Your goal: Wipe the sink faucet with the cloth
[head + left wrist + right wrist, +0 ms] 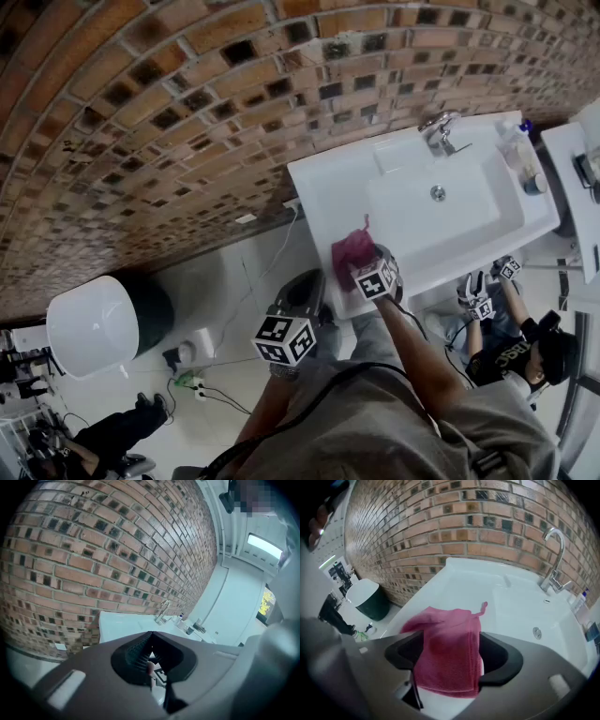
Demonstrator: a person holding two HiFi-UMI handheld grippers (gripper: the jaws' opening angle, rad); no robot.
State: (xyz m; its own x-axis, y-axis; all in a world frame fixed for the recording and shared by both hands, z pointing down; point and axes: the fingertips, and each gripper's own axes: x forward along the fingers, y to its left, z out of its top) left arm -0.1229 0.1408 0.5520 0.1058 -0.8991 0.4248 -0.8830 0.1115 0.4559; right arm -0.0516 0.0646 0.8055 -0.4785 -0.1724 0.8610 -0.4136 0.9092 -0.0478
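Observation:
A pink cloth (354,248) (450,648) lies draped over the near left corner of the white sink (323,183) (464,576). My right gripper (372,269) (451,641) points steeply down over it. Its jaws stand wide on either side of the cloth, which lies slack between them. The chrome faucet (439,131) (553,559) (162,612) rises at the sink's far side by the brick wall. My left gripper (302,292) (150,634) hangs left of the sink above the floor, jaws together and holding nothing.
A soap bottle (520,150) stands on the sink's right rim. A white-lidded dark bin (94,323) sits on the floor at left, with cables (197,384) near it. A person (525,352) crouches below the sink at right. Another white counter (574,178) adjoins at right.

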